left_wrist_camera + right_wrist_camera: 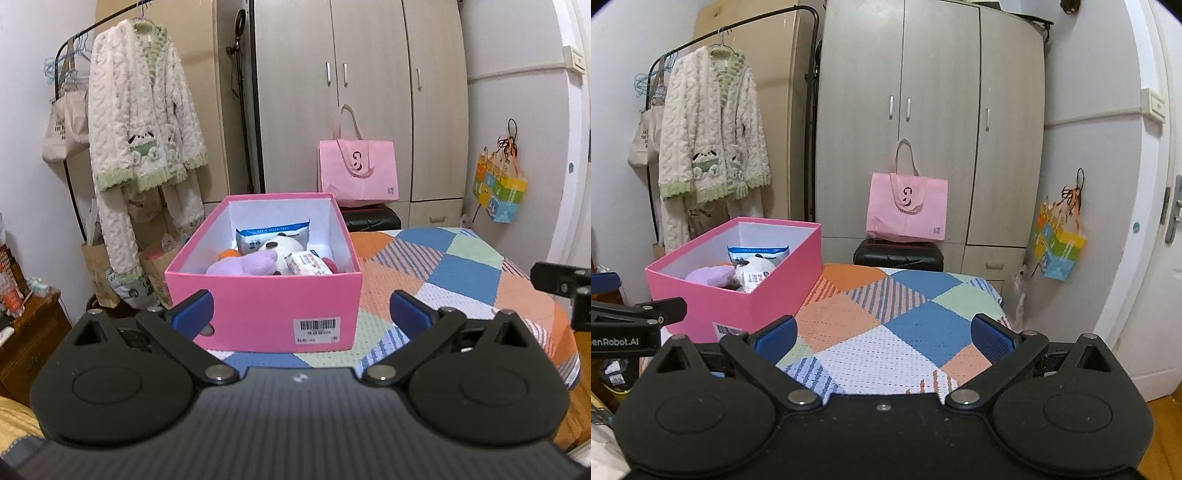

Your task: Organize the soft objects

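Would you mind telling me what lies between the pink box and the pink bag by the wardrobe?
In the right wrist view, only patchwork bedcover and then a black case under the pink bag separate it from the pink box.

You have a bed (908, 332) under a patchwork cover (454, 269) of orange, blue, green and striped squares. One thing lies directly on it: an open pink box (266, 310), at the left part of the cover in the right wrist view, barcode label facing you. The cover's other squares show bare.
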Available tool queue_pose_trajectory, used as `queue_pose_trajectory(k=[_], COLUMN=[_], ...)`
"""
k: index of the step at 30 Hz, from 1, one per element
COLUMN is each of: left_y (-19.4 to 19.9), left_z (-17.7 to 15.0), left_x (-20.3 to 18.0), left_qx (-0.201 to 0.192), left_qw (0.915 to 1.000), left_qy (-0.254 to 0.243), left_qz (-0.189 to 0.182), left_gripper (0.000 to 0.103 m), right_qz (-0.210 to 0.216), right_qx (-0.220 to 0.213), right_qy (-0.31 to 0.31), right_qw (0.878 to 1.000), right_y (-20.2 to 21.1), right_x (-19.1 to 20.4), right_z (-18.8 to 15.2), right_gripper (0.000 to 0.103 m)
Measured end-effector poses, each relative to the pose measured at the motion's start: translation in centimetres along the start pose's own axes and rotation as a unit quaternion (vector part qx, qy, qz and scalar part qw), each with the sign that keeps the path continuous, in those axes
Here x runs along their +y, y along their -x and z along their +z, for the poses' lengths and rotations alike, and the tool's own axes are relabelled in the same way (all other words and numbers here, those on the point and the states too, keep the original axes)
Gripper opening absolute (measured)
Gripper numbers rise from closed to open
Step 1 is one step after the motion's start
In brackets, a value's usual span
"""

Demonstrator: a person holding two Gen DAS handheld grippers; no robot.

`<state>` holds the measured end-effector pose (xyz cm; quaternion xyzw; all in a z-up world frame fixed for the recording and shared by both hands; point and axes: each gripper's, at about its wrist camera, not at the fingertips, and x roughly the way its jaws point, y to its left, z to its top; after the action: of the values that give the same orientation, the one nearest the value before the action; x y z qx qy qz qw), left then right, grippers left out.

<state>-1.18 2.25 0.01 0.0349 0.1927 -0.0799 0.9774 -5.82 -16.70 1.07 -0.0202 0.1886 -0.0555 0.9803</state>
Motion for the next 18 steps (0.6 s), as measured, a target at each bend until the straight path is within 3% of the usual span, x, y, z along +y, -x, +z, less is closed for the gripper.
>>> queue_pose_trajectory(k=[18], left_y=[-0.34], left_z=[-0.48], left_x=[-0.16], left_qx=[0.009], left_qw=[0.9998], left_qy=[-0.006], left_qz=[0.017], left_gripper=[0.103], right_qz=[-0.008], right_qx=[-0.004], right_qy=[-0.017], right_qw=[1.000], right_y=[0.17], right_x=[0.10], right_z=[-0.52], right_gripper=[0.102])
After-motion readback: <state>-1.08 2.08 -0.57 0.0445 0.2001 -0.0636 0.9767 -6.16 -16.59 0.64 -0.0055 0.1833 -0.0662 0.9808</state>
